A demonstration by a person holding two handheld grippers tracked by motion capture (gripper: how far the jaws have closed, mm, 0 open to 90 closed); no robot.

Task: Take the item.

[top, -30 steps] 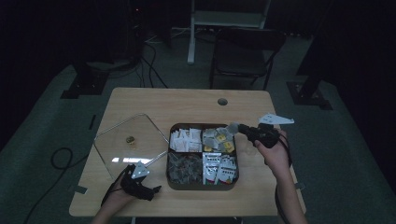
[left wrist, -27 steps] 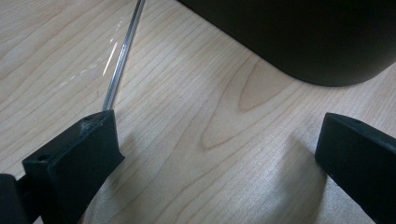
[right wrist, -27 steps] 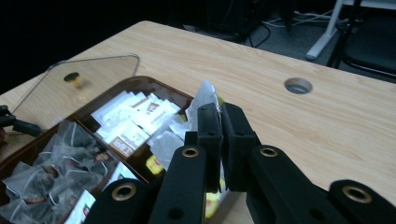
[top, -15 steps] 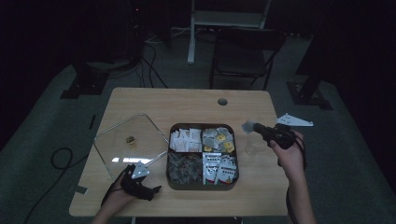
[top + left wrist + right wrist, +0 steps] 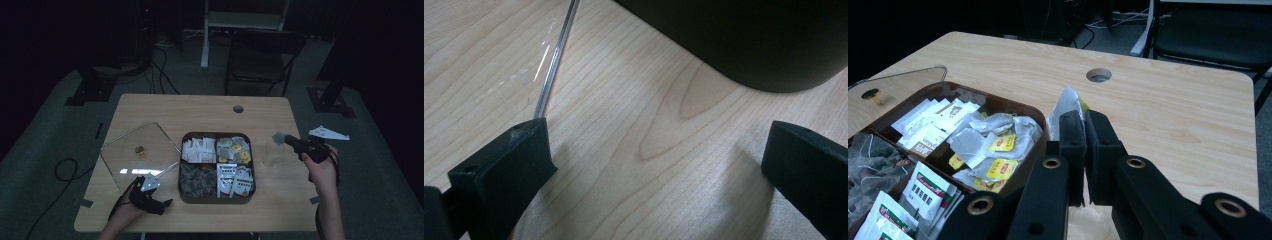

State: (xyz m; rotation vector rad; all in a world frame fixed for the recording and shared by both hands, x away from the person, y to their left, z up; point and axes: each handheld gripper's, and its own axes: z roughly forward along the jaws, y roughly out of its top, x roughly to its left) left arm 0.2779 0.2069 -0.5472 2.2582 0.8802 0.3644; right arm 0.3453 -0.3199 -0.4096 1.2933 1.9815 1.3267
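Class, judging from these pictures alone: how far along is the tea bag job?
Done: the clear lid lies off the tea box. In hand: the right gripper pinches a tea bag over the table, beside the box. The left gripper rests open. Left: setting the bag down.

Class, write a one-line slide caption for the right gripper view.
Right tool shut on a tea bag beside the brown four-part box on the wooden table.

- Counter [image 5: 200,112]: pale wood, visible grain.
- Compartment box [image 5: 216,136]: dark brown.
- Tea bag [image 5: 1066,104] between the right gripper's [image 5: 1083,122] black jaws: whitish pouch, yellow tag.
- Sachets [image 5: 923,192]: white with red and green print.
- Lid [image 5: 140,150]: clear glass, small brass-coloured knob.
- Left gripper [image 5: 649,165]: black.
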